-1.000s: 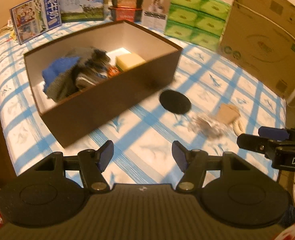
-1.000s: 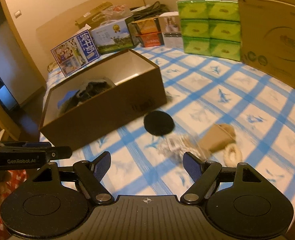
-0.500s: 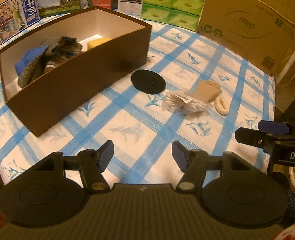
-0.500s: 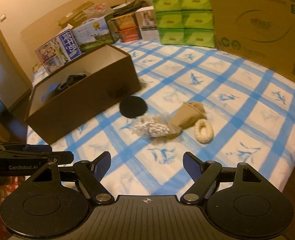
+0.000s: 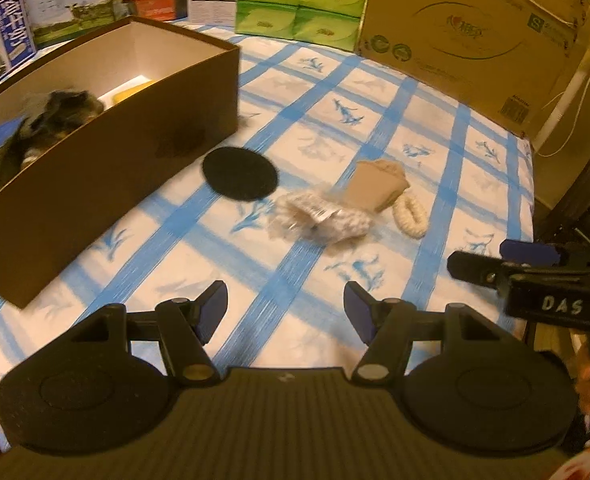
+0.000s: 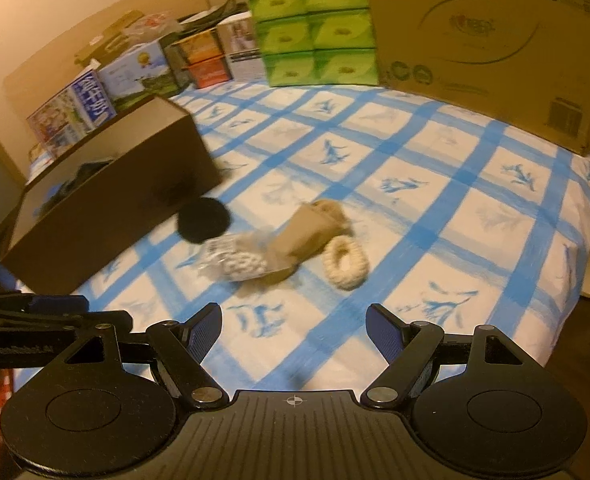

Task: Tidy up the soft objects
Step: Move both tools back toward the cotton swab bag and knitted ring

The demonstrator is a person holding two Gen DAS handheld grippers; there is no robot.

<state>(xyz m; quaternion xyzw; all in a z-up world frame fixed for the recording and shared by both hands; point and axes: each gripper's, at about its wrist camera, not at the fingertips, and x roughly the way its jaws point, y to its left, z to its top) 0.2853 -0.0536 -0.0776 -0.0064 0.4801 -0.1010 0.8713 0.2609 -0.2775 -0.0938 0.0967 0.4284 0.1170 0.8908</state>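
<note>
Blue-checked white bedsheet underfoot, cartons and green tissue packs along the far edge. Brown open box at left, dark and blue soft items plus a yellow block inside. Just beside its near corner, black round pad; then clear bag of white beads, tan folded cloth and cream ring, clustered close together. Left gripper and right gripper above the sheet, jaws spread, nothing between them.

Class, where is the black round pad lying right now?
In both wrist views the black pad lies flat on the checked sheet, just beside the brown box, left of the clear bag.
</note>
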